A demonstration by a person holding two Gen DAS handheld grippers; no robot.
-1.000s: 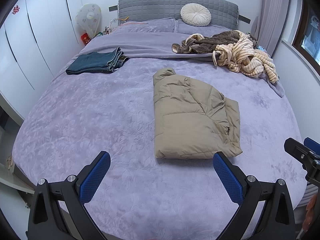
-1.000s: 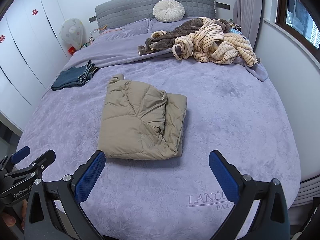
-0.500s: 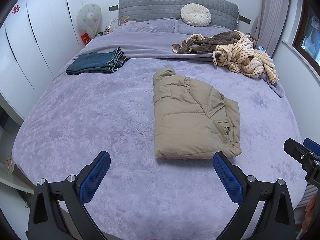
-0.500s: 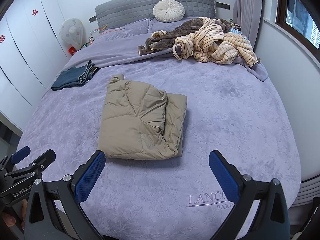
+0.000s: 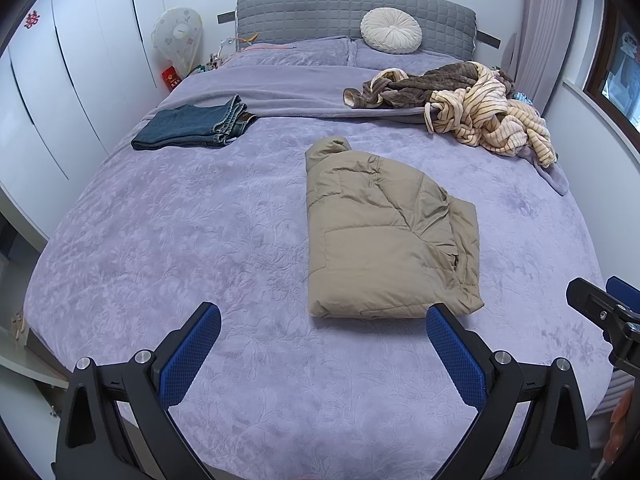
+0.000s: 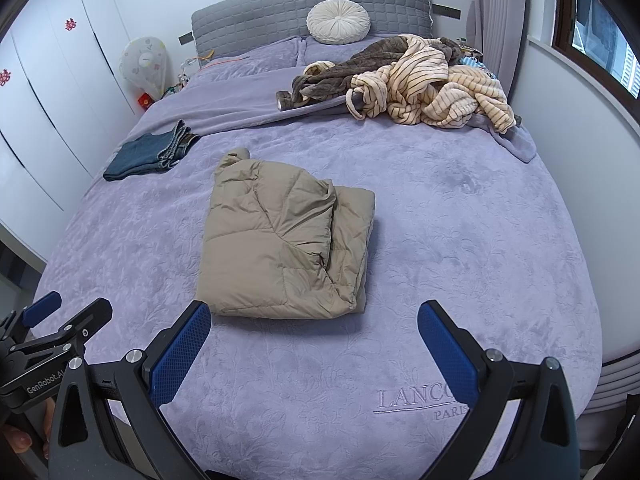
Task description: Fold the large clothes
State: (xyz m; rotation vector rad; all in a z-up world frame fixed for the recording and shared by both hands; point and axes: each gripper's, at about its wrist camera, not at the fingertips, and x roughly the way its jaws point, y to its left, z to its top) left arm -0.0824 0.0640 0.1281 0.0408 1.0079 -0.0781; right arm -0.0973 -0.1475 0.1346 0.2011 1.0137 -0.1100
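A tan puffer jacket (image 5: 384, 232) lies folded into a rectangle in the middle of the purple bed (image 5: 180, 240); it also shows in the right wrist view (image 6: 284, 244). My left gripper (image 5: 322, 326) is open and empty, held above the bed's near edge just short of the jacket. My right gripper (image 6: 316, 322) is open and empty, also just short of the jacket's near edge. Folded blue jeans (image 5: 196, 128) lie at the far left. A heap of unfolded striped and brown clothes (image 5: 472, 108) lies at the far right.
A grey headboard (image 5: 352, 12) with a round white cushion (image 5: 391, 36) stands at the back. White wardrobe doors (image 5: 60, 80) run along the left. A wall and window (image 6: 592, 40) are on the right. Each gripper shows at the edge of the other's view.
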